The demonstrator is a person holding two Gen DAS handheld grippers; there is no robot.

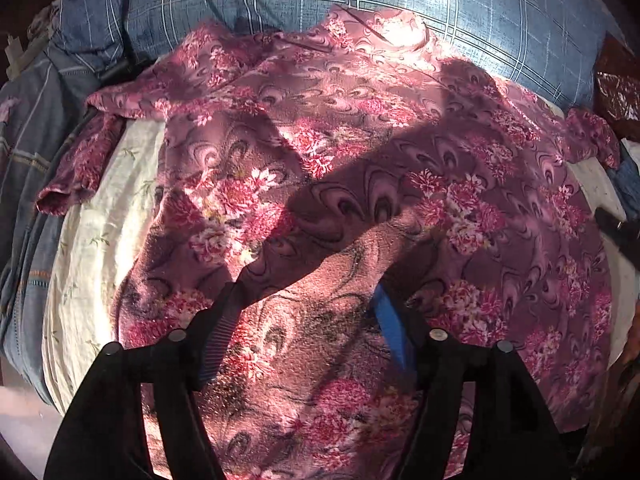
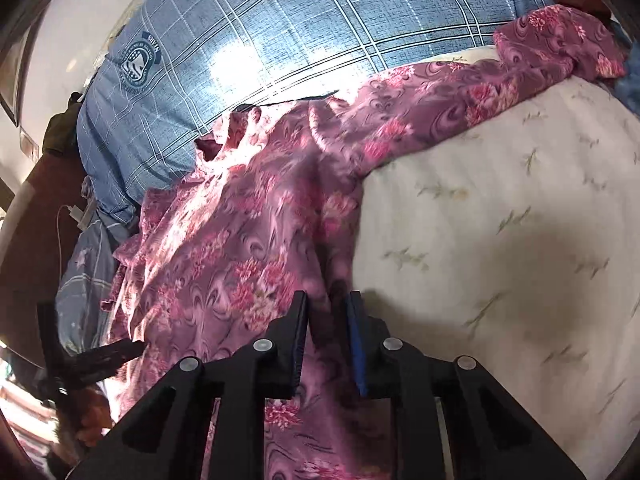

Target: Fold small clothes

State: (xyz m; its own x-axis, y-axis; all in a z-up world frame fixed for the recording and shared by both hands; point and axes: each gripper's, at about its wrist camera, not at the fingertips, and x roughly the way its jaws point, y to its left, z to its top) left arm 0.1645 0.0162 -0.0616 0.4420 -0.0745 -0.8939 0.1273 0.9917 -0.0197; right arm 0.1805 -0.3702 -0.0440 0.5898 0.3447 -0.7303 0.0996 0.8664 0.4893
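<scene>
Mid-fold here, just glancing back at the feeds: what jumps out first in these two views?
The pink floral shirt dominates, spread across the cream sheet with its collar toward the blue plaid pillow at the back. The left gripper hovers open over the shirt's lower part. The right gripper sits nearly closed at the shirt's side edge, with fabric between its fingers, though a firm grip isn't clear.

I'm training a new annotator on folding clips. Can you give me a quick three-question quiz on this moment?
1. True or false: the floral shirt lies spread on the cream sheet.
2. What lies beyond the shirt's collar: A) a blue plaid pillow, B) a wooden chair, C) a laundry basket?
3. Which gripper has the wider jaws, the left gripper or the right gripper?

Key: 1 true; 2 A; 3 left, over the lower cloth; the right is nearly closed at the shirt's edge.
</scene>
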